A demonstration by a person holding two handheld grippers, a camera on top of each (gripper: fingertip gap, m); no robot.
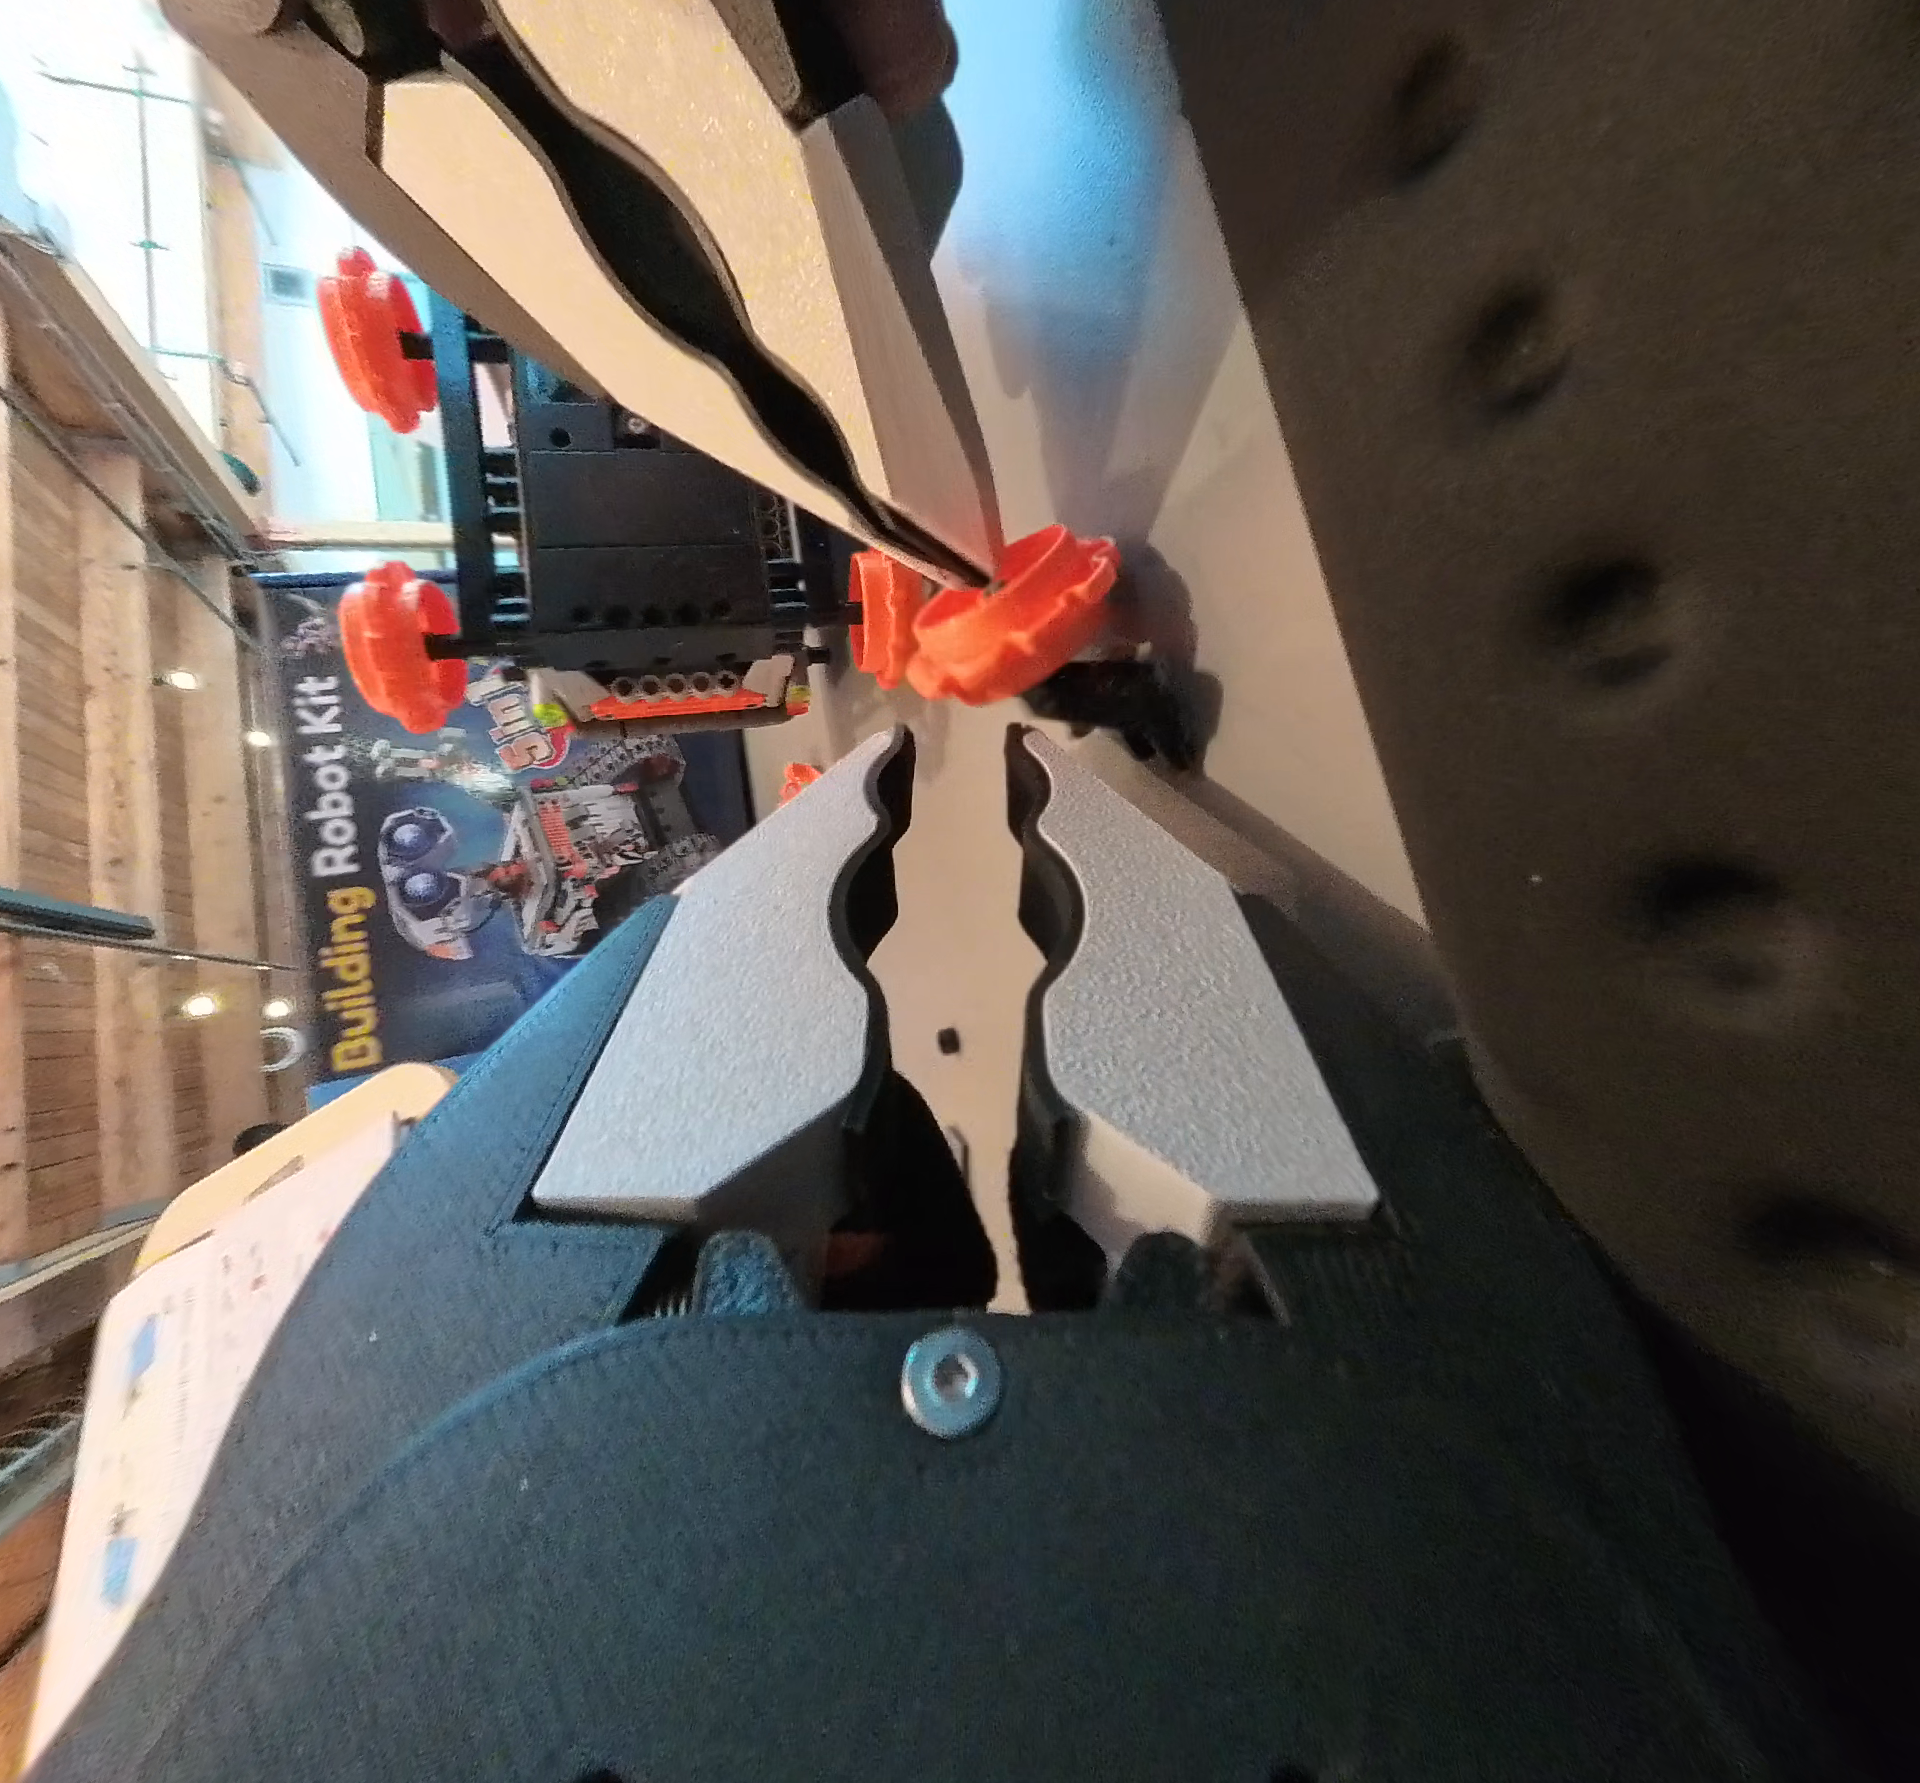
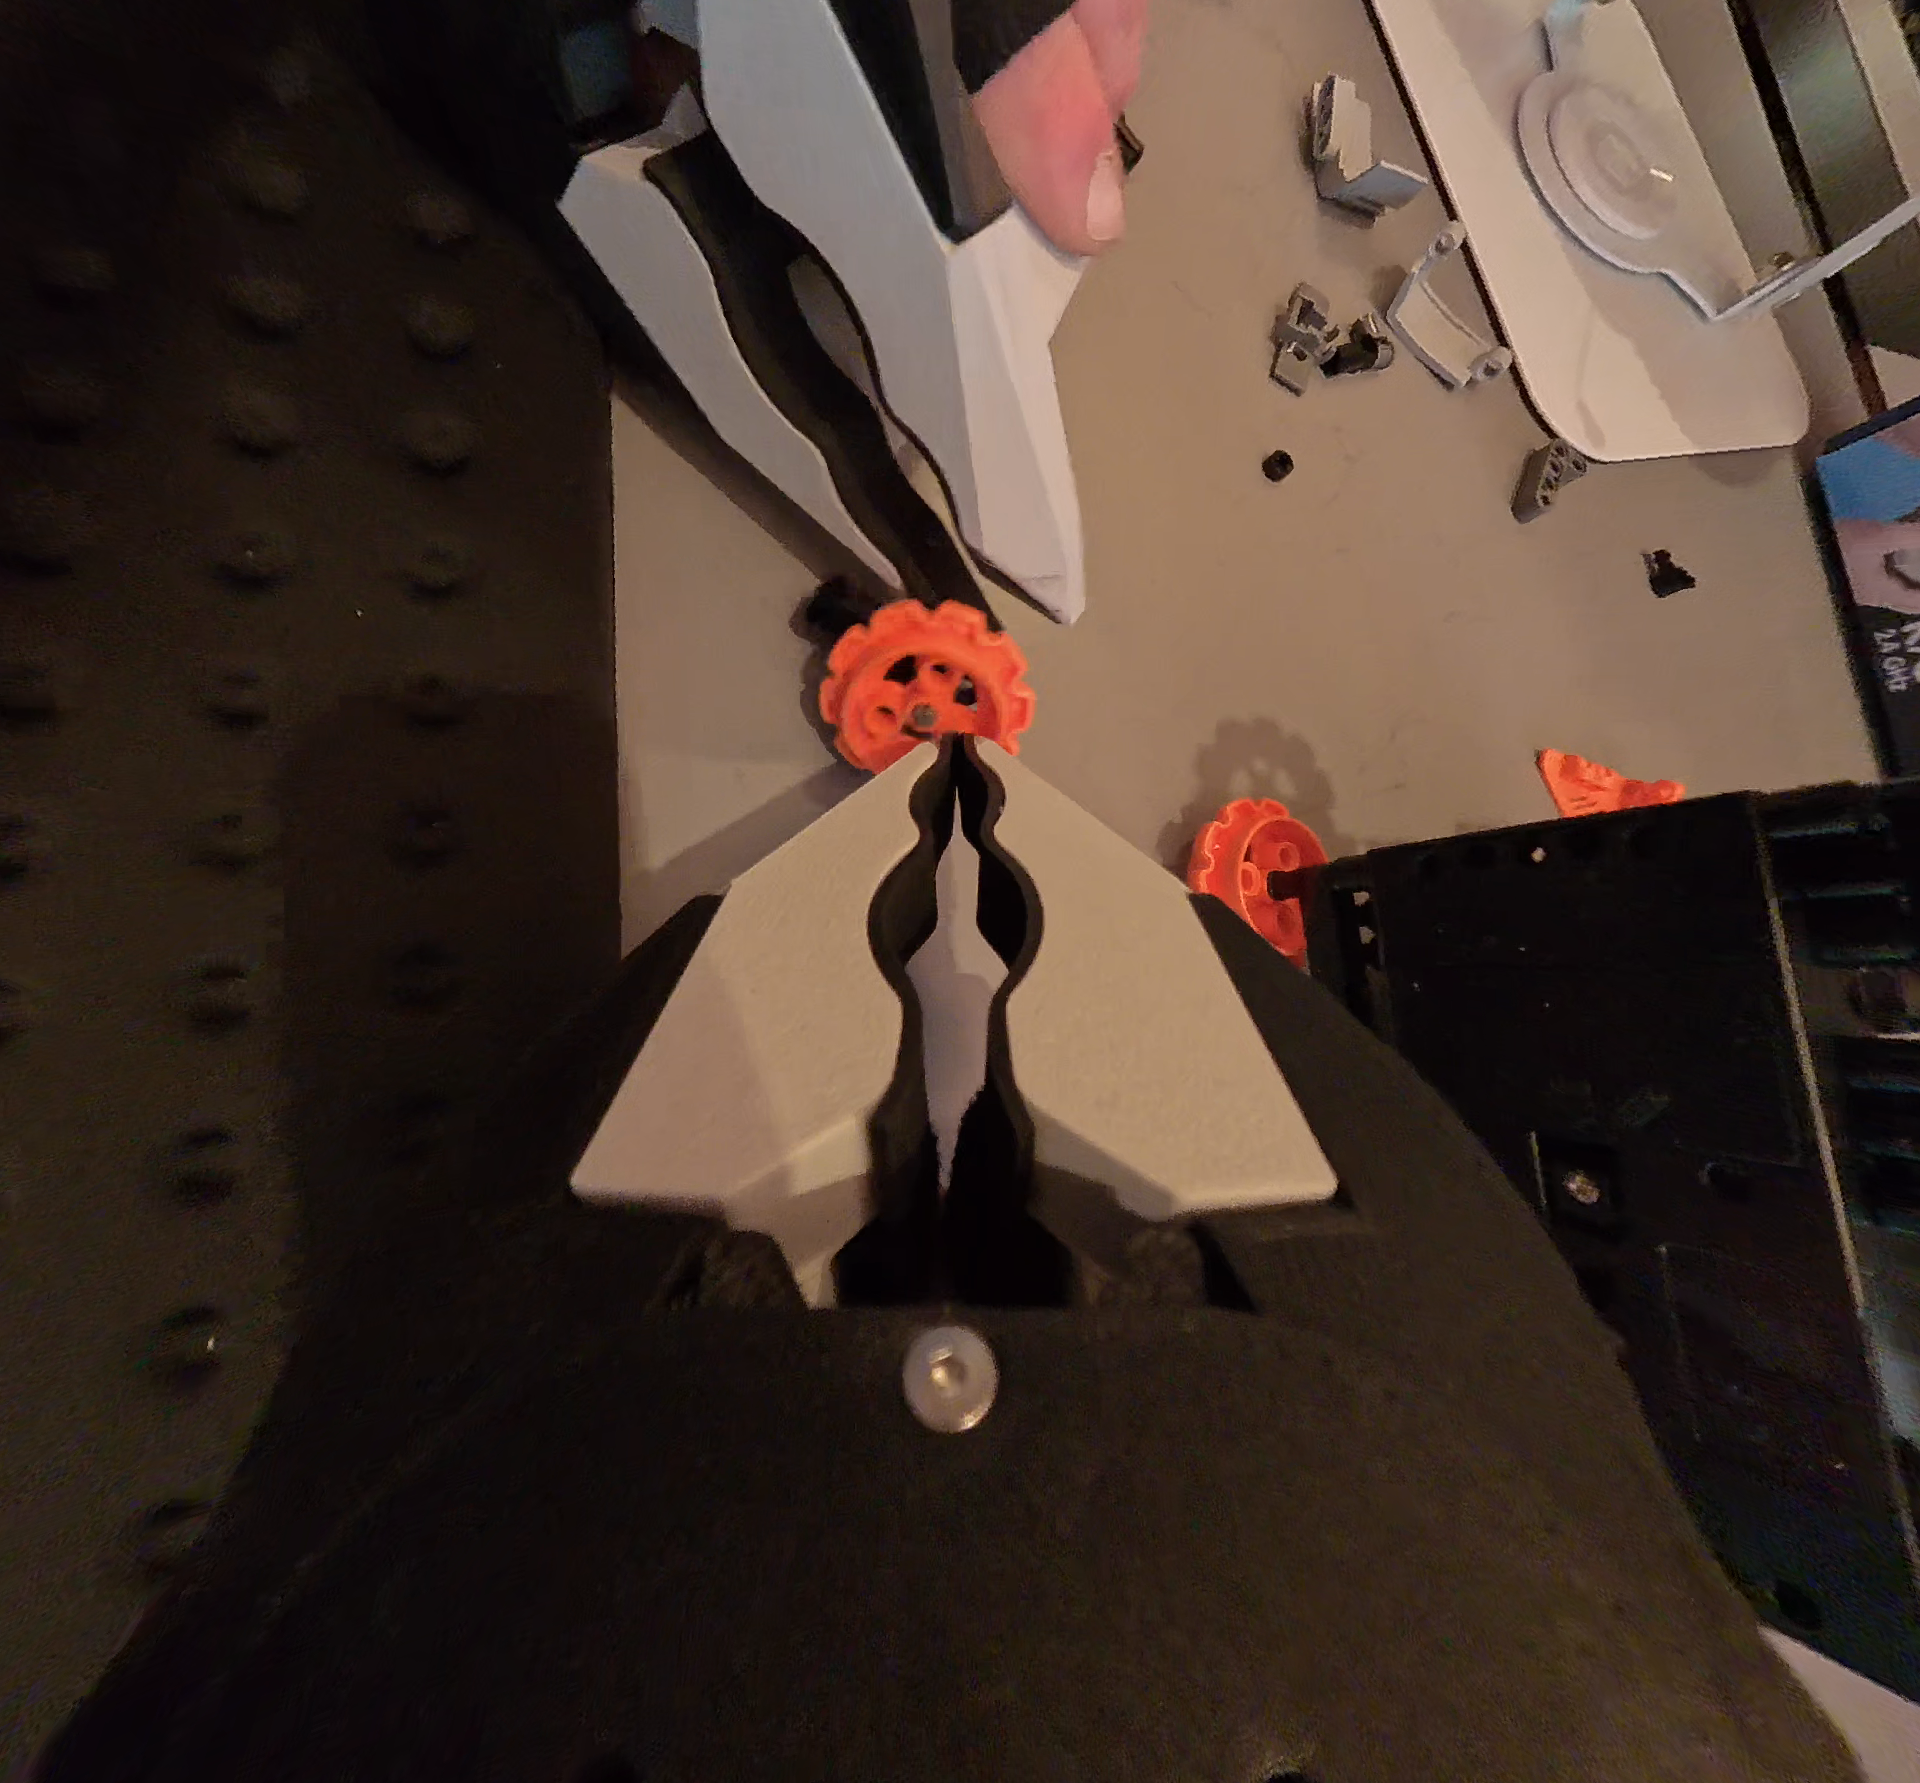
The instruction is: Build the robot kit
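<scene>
R tongs [image 2: 958,746] are clamped on the hub of a loose orange wheel [image 2: 923,694], tilted on the bench [image 2: 1351,653] beside black treads [image 2: 260,590]. L tongs [image 1: 961,746] are held apart just short of it, nothing gripped. Black wheeled model [image 1: 623,528] is parked nearby.

Grey bricks [image 2: 1351,164] beside white tray [image 2: 1475,175], blue kit box [image 1: 499,860] behind

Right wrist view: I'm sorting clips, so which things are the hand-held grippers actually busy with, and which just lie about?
In use:
- right hand-held gripper, shut on the loose orange wheel
- left hand-held gripper, open, close beside that wheel

Lying about:
- black wheeled model
- grey pieces
- white tray
- small black piece
</scene>
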